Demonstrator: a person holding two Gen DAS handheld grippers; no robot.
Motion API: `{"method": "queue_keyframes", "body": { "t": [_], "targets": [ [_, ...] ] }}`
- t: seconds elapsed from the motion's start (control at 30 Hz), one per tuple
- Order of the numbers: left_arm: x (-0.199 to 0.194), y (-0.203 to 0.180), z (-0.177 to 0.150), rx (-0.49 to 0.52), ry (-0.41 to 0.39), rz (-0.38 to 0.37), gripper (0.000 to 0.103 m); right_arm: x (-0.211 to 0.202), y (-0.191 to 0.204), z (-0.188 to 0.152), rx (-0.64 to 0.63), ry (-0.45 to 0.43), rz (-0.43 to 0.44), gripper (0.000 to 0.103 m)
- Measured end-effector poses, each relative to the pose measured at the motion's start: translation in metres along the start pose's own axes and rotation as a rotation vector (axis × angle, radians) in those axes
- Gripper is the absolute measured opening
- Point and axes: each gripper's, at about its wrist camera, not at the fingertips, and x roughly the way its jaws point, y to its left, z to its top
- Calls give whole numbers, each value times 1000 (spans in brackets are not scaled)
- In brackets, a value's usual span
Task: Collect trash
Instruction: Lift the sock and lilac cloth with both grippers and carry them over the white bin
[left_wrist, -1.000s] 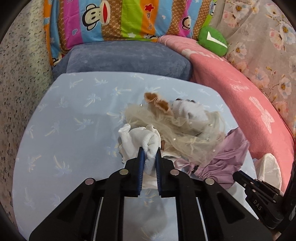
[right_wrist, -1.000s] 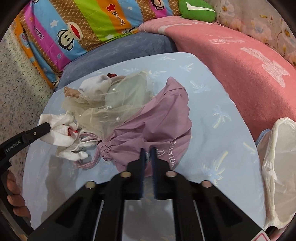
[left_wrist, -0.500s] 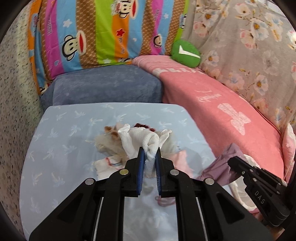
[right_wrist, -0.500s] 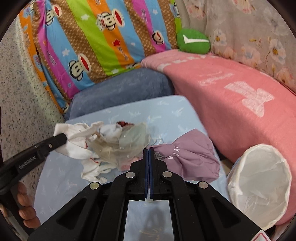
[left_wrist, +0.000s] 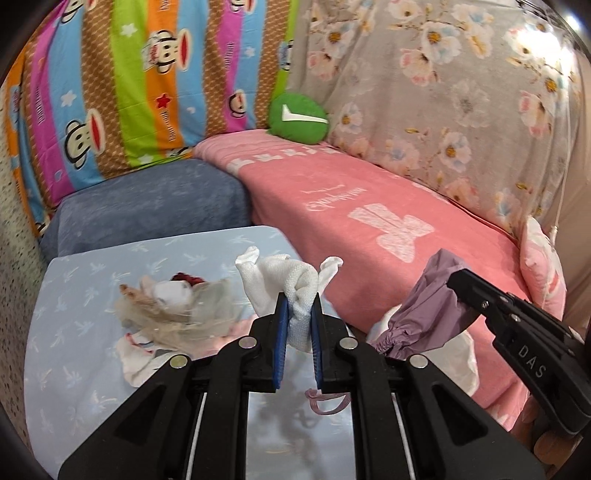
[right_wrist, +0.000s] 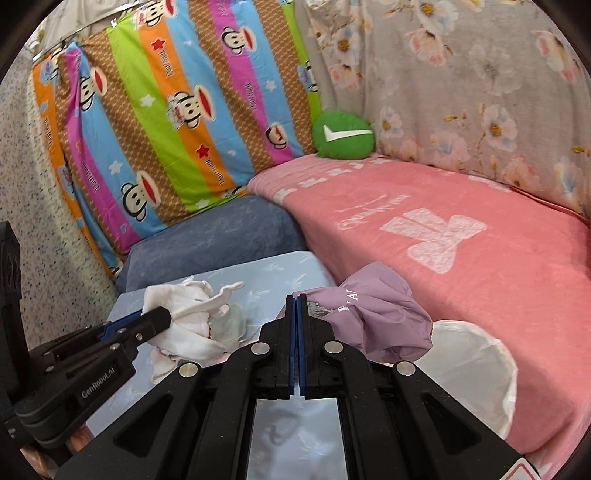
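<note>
My left gripper (left_wrist: 298, 301) is shut on a white cloth (left_wrist: 291, 280) and holds it up above the light blue table (left_wrist: 74, 354). My right gripper (right_wrist: 297, 301) is shut on a purple drawstring garment (right_wrist: 373, 314), held in the air beside the white-lined trash bin (right_wrist: 469, 365). In the left wrist view the purple garment (left_wrist: 424, 317) hangs from the right gripper over the bin (left_wrist: 461, 354). A pile of sheer beige fabric and small white clothes (left_wrist: 173, 314) lies on the table.
A pink blanket (right_wrist: 443, 236) covers the couch on the right. A blue cushion (left_wrist: 147, 214), a striped monkey-print cover (right_wrist: 166, 110) and a green pillow (left_wrist: 299, 116) are behind the table. A speckled wall (right_wrist: 29, 221) stands left.
Both grippers have lifted and moved right with their cloths. The purple garment has come off the table and now hangs by the bin. The white cloth has left the pile.
</note>
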Motion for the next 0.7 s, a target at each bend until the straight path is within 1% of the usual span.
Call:
{"method": "queue_keyframes", "body": {
  "t": [0.17,0.3,0.5,0.7],
  "targets": [
    [6,-43,-2,54,11,-57,12,-20,-41,1,43,-22,-48,1],
    [14,-68,-4,82,31,-92,12,-32,-71,-4,80,-28,-81,1],
    [25,-100,-7,123,64,-136,12,-39,-111,-14,137,-25,-122,1],
    [36,-126,-10,158,90,-171,13,-40,-137,-21,170,-16,-154,1]
  ]
}}
